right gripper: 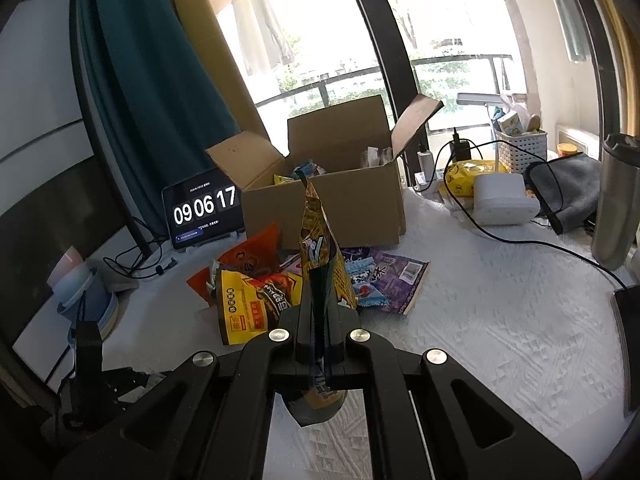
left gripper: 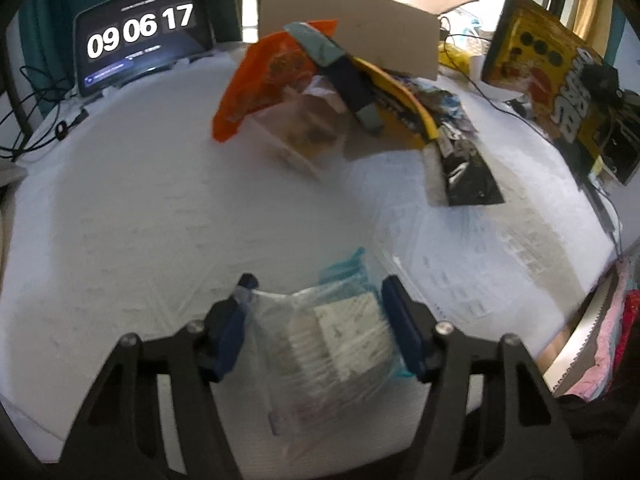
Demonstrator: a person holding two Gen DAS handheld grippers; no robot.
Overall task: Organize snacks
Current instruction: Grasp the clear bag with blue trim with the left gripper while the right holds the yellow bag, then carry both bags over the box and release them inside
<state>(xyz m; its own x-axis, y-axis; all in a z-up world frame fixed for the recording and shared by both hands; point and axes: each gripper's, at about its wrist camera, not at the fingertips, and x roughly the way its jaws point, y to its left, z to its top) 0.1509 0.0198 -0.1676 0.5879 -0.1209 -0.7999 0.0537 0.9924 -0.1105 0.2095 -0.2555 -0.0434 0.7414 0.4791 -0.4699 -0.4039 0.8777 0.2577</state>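
My left gripper (left gripper: 319,286) points down at the white table cover, its blue pads (left gripper: 402,328) closed against both sides of a clear snack bag (left gripper: 336,344) with teal edges. My right gripper (right gripper: 318,314) is shut on a yellow-and-black snack bag (right gripper: 320,256), held upright and edge-on above the table; the same yellow-and-black snack bag (left gripper: 536,80) shows at the right of the left wrist view. Beyond lies a pile of snacks: an orange bag (left gripper: 260,80) (right gripper: 250,260), a yellow packet (right gripper: 256,304), a purple packet (right gripper: 394,276) and a black packet (left gripper: 468,176). The open cardboard box (right gripper: 348,204) (left gripper: 360,32) behind the pile holds several snacks.
A tablet (right gripper: 204,210) (left gripper: 140,40) showing a clock stands left of the box, with cables beside it. To the right are a white device (right gripper: 502,202), a grey cloth (right gripper: 568,184), a basket (right gripper: 520,144) and a steel tumbler (right gripper: 616,200). A black cable (right gripper: 520,240) crosses the cover.
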